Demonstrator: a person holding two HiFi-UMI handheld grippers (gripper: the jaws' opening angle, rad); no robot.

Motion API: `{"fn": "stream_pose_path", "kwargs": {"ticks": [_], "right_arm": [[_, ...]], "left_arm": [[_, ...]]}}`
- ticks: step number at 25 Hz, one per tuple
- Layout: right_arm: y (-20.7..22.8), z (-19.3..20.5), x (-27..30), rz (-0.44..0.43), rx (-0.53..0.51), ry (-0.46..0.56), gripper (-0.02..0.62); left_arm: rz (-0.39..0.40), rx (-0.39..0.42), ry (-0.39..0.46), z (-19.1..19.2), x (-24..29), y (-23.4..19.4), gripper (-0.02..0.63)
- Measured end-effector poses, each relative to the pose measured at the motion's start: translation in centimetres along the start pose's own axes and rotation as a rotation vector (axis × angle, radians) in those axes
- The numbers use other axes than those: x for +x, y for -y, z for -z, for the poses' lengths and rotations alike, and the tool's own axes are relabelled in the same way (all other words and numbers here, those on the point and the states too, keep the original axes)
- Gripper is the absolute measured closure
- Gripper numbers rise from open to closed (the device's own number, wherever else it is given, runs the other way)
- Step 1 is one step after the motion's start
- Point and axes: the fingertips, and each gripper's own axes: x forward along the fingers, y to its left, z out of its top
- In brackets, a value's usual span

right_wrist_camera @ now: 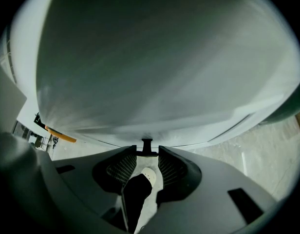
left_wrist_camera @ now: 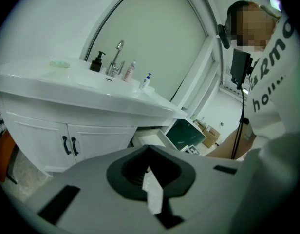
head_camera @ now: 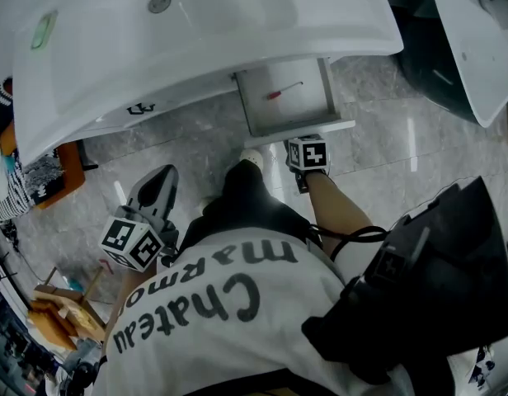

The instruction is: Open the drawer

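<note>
Under the white vanity, the drawer (head_camera: 287, 97) stands pulled out; a small red-handled item lies on its white floor. My right gripper (head_camera: 306, 141) points down at the drawer's front edge. In the right gripper view the white drawer front (right_wrist_camera: 155, 72) fills the picture, and the black handle (right_wrist_camera: 147, 147) sits between the two jaw tips, which close on it. My left gripper (head_camera: 163, 176) hangs low on the left, away from the drawer. In its own view the left gripper (left_wrist_camera: 149, 147) has its tips together with nothing held, and the open drawer (left_wrist_camera: 147, 136) shows beyond.
The vanity's two doors with black handles (left_wrist_camera: 69, 145) are left of the drawer, below a basin with a faucet (left_wrist_camera: 117, 57) and bottles. The person's leg and white shoe (head_camera: 252, 159) stand just in front of the drawer. An orange stool (head_camera: 68, 167) is at left.
</note>
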Motion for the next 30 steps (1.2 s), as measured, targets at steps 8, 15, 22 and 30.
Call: {"fn": "stream_pose_path", "kwargs": {"ticks": [8, 15, 22, 30], "right_arm": [[-0.2, 0.3, 0.1, 0.013, 0.016, 0.008, 0.448], [0.0, 0.5, 0.0, 0.039, 0.051, 0.002, 0.442], [0.2, 0.4, -2.7, 0.1, 0.027, 0.055, 0.468], [-1.2, 1.0, -8.8, 0.105, 0.068, 0.126, 0.584]], "left_arm": [[-0.013, -0.006, 0.007, 0.4, -0.8, 0.1, 0.598], [-0.009, 0.0, 0.028, 1.3, -1.7, 0.4, 0.598], [0.022, 0.007, 0.064, 2.2, -2.9, 0.9, 0.598], [0.019, -0.01, 0.142, 3.9, -8.0, 2.5, 0.598]]}}
